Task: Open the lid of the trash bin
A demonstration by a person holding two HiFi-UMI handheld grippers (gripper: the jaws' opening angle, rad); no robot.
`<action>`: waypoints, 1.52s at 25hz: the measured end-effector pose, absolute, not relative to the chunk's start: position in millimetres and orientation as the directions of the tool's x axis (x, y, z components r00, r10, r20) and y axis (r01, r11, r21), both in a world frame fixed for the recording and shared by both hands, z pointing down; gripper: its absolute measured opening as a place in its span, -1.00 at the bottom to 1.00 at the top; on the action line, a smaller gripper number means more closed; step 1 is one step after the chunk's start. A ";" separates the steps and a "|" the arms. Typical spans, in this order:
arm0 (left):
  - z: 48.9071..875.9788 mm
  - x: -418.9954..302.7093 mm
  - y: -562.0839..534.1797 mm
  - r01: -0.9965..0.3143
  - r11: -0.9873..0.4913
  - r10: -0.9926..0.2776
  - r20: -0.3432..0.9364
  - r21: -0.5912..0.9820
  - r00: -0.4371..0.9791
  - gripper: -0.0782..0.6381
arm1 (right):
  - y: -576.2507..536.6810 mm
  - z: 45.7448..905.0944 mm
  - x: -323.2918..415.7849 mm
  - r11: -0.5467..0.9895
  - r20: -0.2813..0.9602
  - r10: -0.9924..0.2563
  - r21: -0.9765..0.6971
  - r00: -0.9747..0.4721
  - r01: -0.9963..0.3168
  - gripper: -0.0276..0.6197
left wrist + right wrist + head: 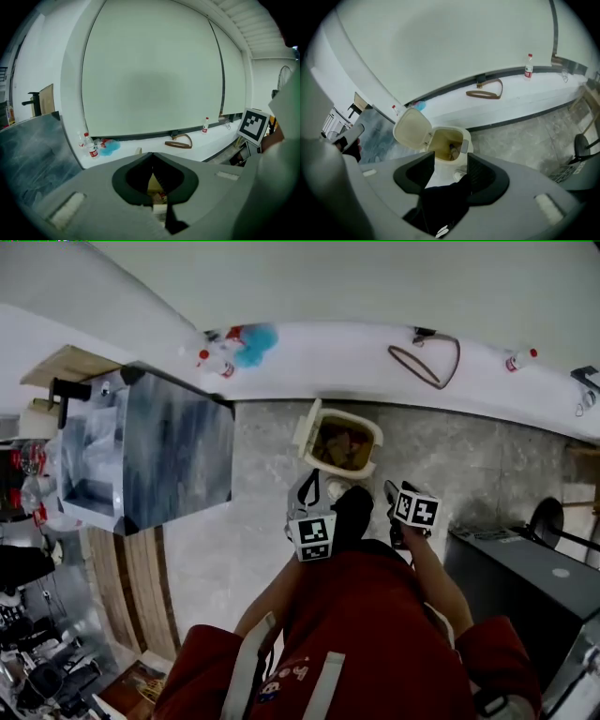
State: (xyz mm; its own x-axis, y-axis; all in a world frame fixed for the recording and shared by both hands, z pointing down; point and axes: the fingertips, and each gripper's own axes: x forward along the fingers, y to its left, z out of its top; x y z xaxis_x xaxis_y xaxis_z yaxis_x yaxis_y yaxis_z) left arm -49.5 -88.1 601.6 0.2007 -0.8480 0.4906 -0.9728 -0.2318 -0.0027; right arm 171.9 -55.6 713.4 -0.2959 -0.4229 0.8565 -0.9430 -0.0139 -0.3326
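Left gripper [151, 158] jaws together, right gripper [451, 160] jaws apart — side by side

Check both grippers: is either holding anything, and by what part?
Nothing is held. The left gripper has its jaws closed on nothing. The right gripper has its jaws apart and empty, facing the trash bin, whose lid is up.

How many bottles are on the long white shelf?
3. Left bottle and its neighbour stand by the blue thing; right bottle stands alone. Others may be hidden.

No legible text; bottle [528, 66] label too small.
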 end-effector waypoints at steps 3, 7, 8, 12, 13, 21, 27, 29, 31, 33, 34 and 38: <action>572.3 -49.4 -88.0 -0.973 -0.232 -0.872 0.443 -0.006 0.205 -0.77 | -66.9 675.9 177.1 0.017 0.808 -0.511 -0.331 -0.293 -0.943 -0.25; 532.6 -52.6 -97.8 -0.971 -0.238 -0.903 0.371 -0.016 0.215 -0.77 | -92.9 623.6 179.6 0.066 0.713 -0.634 -0.337 -0.300 -0.939 -0.25; 522.6 -55.7 -100.0 -0.972 -0.233 -0.911 0.357 -0.026 0.209 -0.77 | -97.2 610.1 179.4 0.068 0.689 -0.659 -0.345 -0.302 -0.936 -0.25; 485.3 -63.1 -103.7 -0.977 -0.210 -0.932 0.310 -0.034 0.189 -0.77 | -105.6 556.1 179.5 0.078 0.599 -0.739 -0.378 -0.308 -0.923 -0.25; 477.4 -62.4 -103.8 -0.976 -0.215 -0.934 0.300 -0.037 0.194 -0.77 | -107.0 543.6 179.5 0.089 0.577 -0.756 -0.375 -0.308 -0.923 -0.25; 409.9 -47.2 -108.5 -0.956 -0.287 -0.943 0.196 -0.065 0.270 -0.77 | -126.4 441.7 189.8 0.175 0.384 -0.883 -0.266 -0.271 -0.948 -0.25; 333.2 -45.5 -106.2 -0.955 -0.280 -0.959 0.072 -0.102 0.274 -0.77 | -125.3 366.8 190.0 0.235 0.242 -0.932 -0.159 -0.269 -0.959 -0.25; 309.4 -47.9 -107.6 -0.956 -0.272 -0.962 0.026 -0.111 0.271 -0.77 | -124.7 343.4 185.3 0.256 0.197 -0.941 -0.111 -0.274 -0.960 -0.25; 288.8 -49.8 -108.7 -0.955 -0.267 -0.962 -0.016 -0.128 0.271 -0.77 | -122.9 322.7 179.6 0.270 0.160 -0.948 -0.062 -0.277 -0.961 -0.25; 273.2 -49.6 -110.4 -0.951 -0.276 -0.957 -0.053 -0.138 0.285 -0.77 | -120.5 305.1 175.0 0.273 0.124 -0.954 -0.018 -0.273 -0.962 -0.25; 267.2 -49.7 -112.2 -0.950 -0.281 -0.954 -0.071 -0.140 0.292 -0.77 | -120.4 297.6 173.2 0.271 0.106 -0.957 -0.003 -0.270 -0.962 -0.25; 243.4 -59.2 -119.8 -0.950 -0.286 -0.945 -0.130 -0.122 0.301 -0.77 | -123.3 274.5 166.1 0.255 0.046 -0.966 0.023 -0.254 -0.967 -0.25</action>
